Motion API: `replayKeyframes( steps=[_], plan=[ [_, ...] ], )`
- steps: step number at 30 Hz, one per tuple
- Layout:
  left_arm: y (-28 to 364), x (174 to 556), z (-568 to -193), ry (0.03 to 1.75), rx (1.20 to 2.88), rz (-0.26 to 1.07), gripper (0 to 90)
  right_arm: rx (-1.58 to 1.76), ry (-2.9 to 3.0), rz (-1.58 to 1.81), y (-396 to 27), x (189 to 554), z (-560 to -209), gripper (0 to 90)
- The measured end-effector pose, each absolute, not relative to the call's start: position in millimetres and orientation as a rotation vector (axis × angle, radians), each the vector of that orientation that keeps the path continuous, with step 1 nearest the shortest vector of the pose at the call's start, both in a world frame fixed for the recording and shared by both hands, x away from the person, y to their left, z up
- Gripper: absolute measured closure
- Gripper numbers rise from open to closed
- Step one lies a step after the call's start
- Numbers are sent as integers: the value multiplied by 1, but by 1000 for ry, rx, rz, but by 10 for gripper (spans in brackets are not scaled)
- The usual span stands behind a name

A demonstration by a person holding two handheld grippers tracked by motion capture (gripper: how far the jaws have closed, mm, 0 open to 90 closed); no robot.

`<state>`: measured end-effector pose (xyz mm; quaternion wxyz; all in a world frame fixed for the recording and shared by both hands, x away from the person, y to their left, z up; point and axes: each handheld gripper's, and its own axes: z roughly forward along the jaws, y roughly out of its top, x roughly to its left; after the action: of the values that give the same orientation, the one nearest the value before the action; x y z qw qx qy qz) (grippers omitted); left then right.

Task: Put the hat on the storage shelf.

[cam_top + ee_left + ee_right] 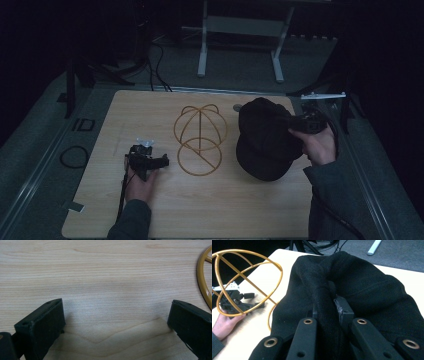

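Pinching a fold of the black cap, your right gripper has the fabric clamped between its jaws at the cap's right side; in the right gripper view the cloth bunches up into a ridge that runs straight down between the two jaws. The cap lies on the right part of the table, crown toward the far edge and brim toward you, and whether any of it has lifted clear of the wood cannot be told. Just to its left stands the gold wire stand, a dome of hoops on a ring base, bare and apart from the cap; the same stand appears at the upper left of the right gripper view. Judged from this layout, the work is dressing the stand with the cap: the grasp is made, while the lift, the carry to the left and the lowering over the dome are all left to do. Your left gripper rests near the table to the left of the stand, its jaws spread wide over bare wood with nothing between them, as the left gripper view confirms; an arc of the stand's ring shows at that view's right edge.
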<state>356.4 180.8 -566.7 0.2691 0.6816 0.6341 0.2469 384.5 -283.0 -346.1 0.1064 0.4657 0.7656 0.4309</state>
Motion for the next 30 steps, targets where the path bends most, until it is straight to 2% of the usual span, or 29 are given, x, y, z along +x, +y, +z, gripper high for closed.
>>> replayKeyframes(
  steps=[30],
  plan=[
    [181,356,-567,1709,1841,665,7,1380,2226,1466,-280,397,-321,809]
  ],
)
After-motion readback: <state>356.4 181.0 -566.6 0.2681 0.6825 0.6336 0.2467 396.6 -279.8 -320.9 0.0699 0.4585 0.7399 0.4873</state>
